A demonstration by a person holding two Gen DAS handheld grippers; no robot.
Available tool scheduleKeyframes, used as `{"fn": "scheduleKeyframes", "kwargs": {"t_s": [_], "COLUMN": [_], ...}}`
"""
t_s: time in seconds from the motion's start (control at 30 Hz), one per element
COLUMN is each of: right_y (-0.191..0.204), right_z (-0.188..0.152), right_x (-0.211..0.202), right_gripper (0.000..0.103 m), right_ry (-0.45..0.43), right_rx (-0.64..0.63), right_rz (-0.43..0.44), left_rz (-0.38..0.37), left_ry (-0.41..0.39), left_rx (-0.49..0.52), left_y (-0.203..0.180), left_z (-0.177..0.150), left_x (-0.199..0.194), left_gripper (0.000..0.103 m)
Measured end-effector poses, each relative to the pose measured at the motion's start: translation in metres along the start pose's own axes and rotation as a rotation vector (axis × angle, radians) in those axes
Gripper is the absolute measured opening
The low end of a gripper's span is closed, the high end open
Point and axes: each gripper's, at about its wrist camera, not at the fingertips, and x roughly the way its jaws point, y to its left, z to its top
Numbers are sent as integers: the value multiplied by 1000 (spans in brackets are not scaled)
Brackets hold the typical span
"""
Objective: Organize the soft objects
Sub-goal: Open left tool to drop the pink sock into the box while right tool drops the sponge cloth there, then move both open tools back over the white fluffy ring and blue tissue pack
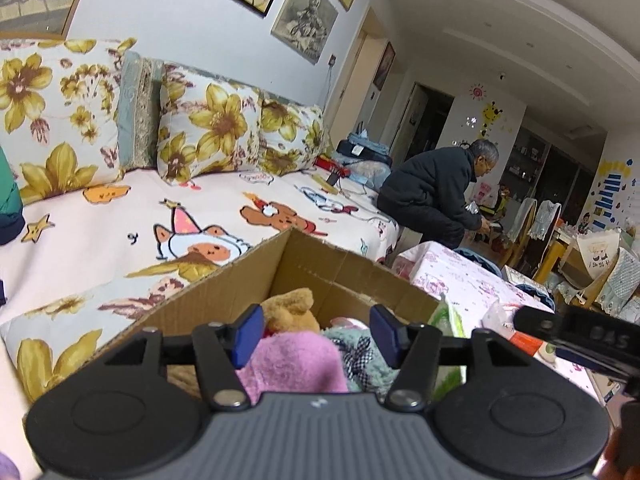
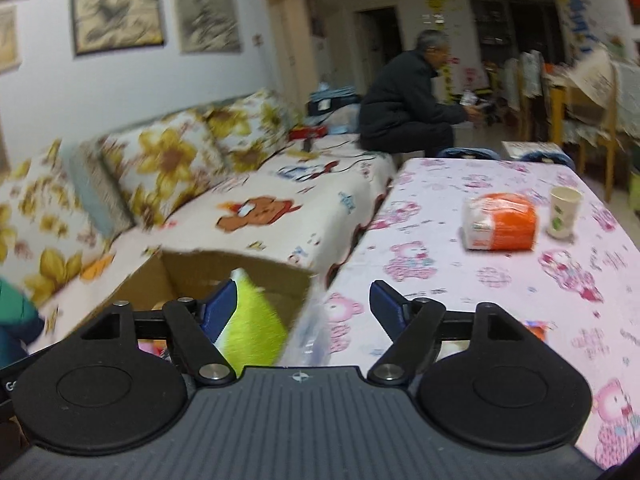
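Cardboard box (image 1: 320, 272) on the sofa (image 1: 120, 216) holding plush toys (image 1: 292, 360), with left gripper (image 1: 316, 336) spread empty above them and right gripper (image 2: 300, 308) spread wide beside a lime plush (image 2: 252, 320).

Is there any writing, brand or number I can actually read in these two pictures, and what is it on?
"0AS", or similar, faint raised characters: on the black gripper entering at the right of the left wrist view.
"G", cut off by the frame edge: on black gear at the left edge of the right wrist view.
Orange packet on the table: has print, too blurred to read.
Paper cup: green mark, no legible words.
Wall stickers: too small to read.
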Motion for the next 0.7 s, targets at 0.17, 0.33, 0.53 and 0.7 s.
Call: {"fn": "scheduleKeyframes", "kwargs": {"t_s": [0.17, 0.33, 0.53, 0.7], "right_y": [-29, -48, -58, -61], "right_z": [-7, -21, -31, -35], "right_x": [-26, -45, -59, -59], "right_gripper": [97, 99, 100, 103], "right_ry": [-39, -58, -35, -15], "right_rx": [108, 170, 202, 219], "right_rz": [-67, -122, -160, -184], "left_rz": [-20, -45, -56, -65], "left_ry": [-35, -52, -61, -56], "left_rx": [35, 74, 133, 202], "left_y": [-8, -18, -31, -44], "left_z": [-1, -3, -4, -9], "left_x": [-5, -7, -9, -9], "left_gripper": [61, 62, 71, 80]}}
